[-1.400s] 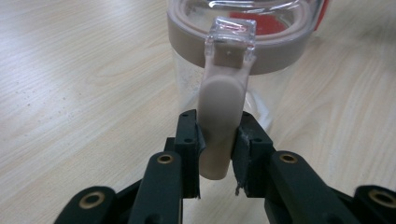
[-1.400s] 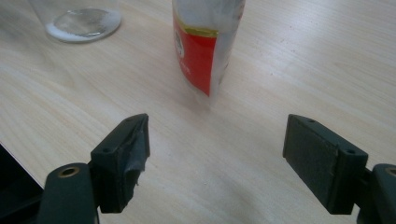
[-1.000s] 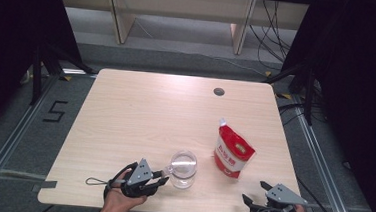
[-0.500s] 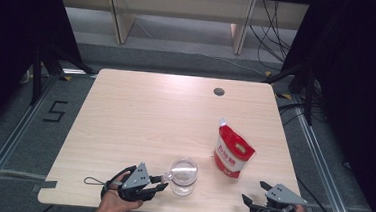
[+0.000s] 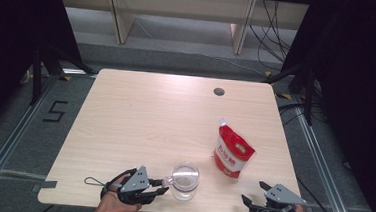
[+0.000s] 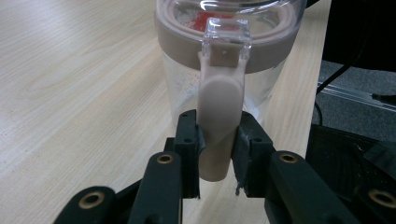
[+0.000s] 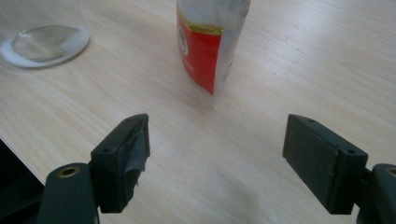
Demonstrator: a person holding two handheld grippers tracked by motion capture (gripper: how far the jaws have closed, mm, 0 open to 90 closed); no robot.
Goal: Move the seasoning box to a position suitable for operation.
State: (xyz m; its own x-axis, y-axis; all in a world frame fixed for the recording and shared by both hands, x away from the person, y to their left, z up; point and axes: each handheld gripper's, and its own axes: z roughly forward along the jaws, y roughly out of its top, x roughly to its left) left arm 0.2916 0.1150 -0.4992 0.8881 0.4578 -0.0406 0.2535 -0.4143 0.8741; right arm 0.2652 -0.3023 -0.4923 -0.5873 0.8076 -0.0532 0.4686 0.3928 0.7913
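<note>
Now your left tool (image 6: 215,140) clamps the jar's handle (image 6: 218,121), jar (image 5: 185,180) pulled nearer you; right tool (image 7: 217,156) waits wide.

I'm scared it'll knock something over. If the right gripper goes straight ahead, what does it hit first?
Probably the red pouch. It stands straight ahead of the right gripper, whose jaws are open, with bare table between them. The jar sits off to the side.

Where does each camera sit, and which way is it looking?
High view: above the near edge, looking forward and down on the table; both hands and the left tool and right tool show.
Left gripper view: rides the left tool, facing the jar, jaws clamped on its handle.
Right gripper view: rides the right tool, facing the pouch, jaws wide apart.
All three share jar and pouch.
</note>
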